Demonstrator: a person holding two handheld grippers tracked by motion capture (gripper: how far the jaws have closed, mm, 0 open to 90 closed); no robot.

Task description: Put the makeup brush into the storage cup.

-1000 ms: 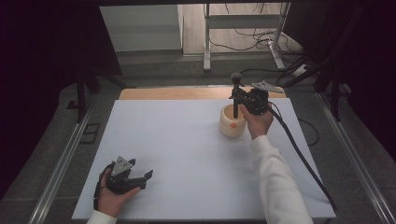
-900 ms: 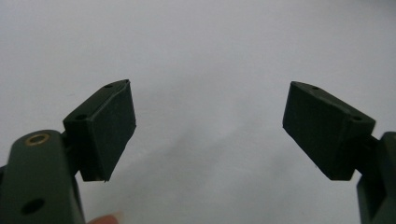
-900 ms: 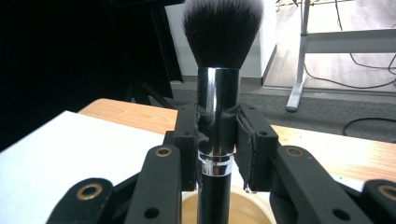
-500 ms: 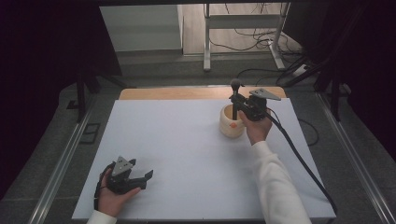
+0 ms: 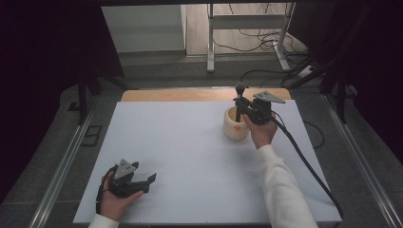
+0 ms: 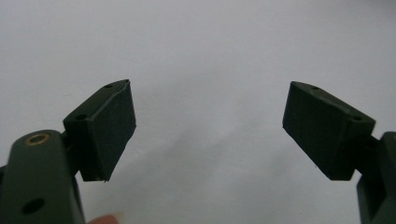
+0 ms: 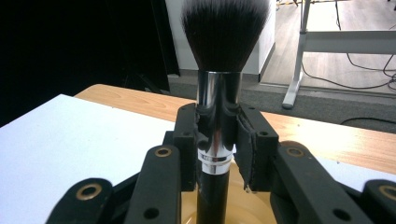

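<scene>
The right gripper (image 5: 241,105) is out at about one o'clock on the white tabletop (image 5: 190,142); its fingers (image 7: 252,140) squeeze the shiny neck of a makeup brush (image 7: 219,84); the brush stands straight up, fluffy end on top, with its black handle going down into a small wooden cup (image 5: 235,126); the left gripper (image 5: 142,180) rests down at seven o'clock, well apart, fingers (image 6: 109,126) spread wide with nothing between them.
</scene>
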